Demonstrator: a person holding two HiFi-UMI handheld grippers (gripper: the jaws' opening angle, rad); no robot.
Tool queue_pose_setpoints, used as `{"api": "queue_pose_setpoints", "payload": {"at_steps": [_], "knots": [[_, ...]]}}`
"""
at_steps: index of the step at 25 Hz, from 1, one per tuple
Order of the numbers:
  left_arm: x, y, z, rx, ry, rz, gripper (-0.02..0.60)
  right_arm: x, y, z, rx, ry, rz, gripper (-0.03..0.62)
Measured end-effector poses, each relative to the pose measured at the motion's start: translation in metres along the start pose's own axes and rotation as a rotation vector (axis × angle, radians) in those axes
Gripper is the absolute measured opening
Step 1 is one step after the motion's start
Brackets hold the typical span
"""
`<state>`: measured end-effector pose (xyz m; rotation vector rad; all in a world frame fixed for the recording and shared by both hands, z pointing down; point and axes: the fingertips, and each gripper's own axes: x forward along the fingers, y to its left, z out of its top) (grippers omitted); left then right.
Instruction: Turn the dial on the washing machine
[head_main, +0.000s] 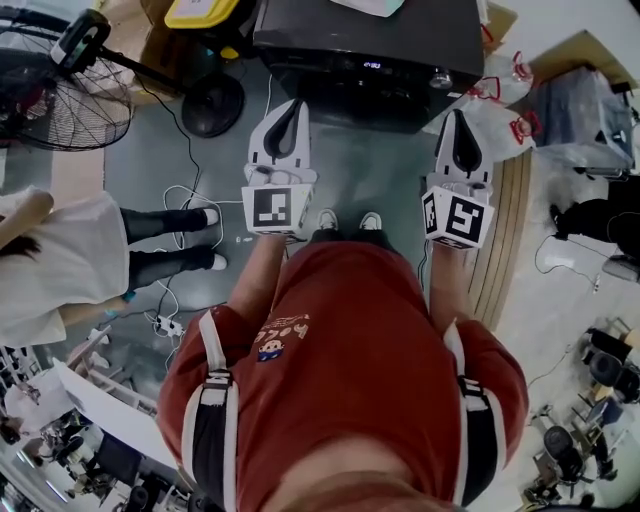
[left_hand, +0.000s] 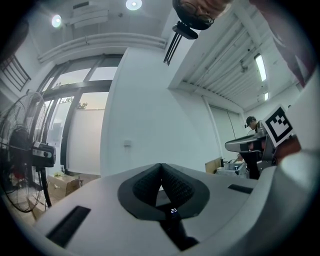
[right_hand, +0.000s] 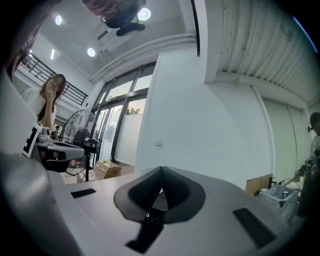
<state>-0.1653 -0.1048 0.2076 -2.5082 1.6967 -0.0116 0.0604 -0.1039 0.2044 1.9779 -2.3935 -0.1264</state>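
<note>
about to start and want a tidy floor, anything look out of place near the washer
Loose white cables lie tangled on the floor left of the person's feet, running to a power strip: a trip hazard. Also, plastic bags are heaped against the washing machine on its right. Nothing else stands out.

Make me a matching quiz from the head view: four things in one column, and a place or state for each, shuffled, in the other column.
Things:
1. washing machine
2. floor fan
3. left gripper
4. plastic bags

Places or states:
A. jaws shut, nothing between them
B. top left corner
C. on the floor, right of the machine
D. dark box, top centre

Pairs: 1-D, 2-B, 3-A, 4-C.
</note>
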Motion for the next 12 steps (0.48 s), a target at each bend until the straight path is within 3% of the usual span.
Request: {"api": "queue_pose_setpoints", "payload": {"at_steps": [12], "knots": [[0.020, -0.013, 0.003, 0.008, -0.011, -0.019, 0.015, 0.008, -0.020, -0.006, 0.002, 0.014, -0.002, 0.006]]}}
